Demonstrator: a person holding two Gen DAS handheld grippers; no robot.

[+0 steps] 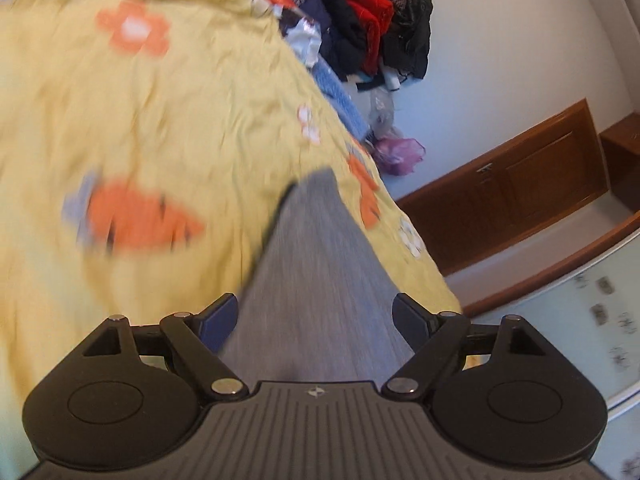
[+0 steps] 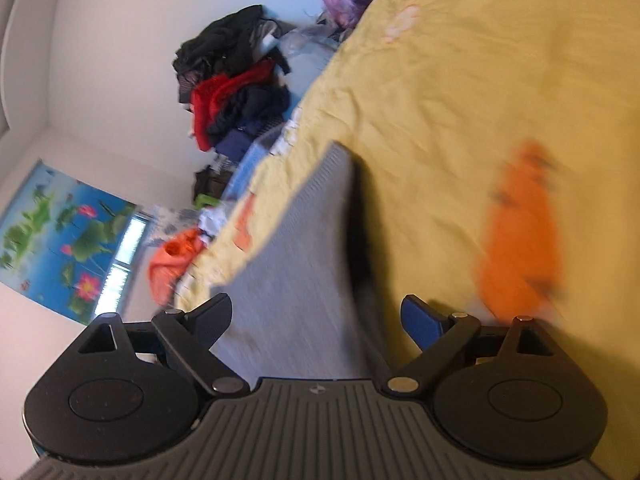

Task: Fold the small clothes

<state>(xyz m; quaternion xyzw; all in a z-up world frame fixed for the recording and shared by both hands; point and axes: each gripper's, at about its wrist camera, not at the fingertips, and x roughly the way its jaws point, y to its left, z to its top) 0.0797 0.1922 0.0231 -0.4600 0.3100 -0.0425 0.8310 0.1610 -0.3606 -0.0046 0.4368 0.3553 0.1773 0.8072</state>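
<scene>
A small grey garment lies on the yellow flowered bedspread and runs between the fingers of my left gripper. The jaws stand wide apart with the cloth between them, not pinched. In the right wrist view the same grey garment stretches forward between the fingers of my right gripper, whose jaws are also wide apart. A dark edge or shadow runs along its right side. Both views are motion-blurred.
A pile of dark and red clothes sits at the bed's far end against the wall; it also shows in the right wrist view. A purple bag, a wooden cabinet, an orange garment and a lotus poster surround the bed.
</scene>
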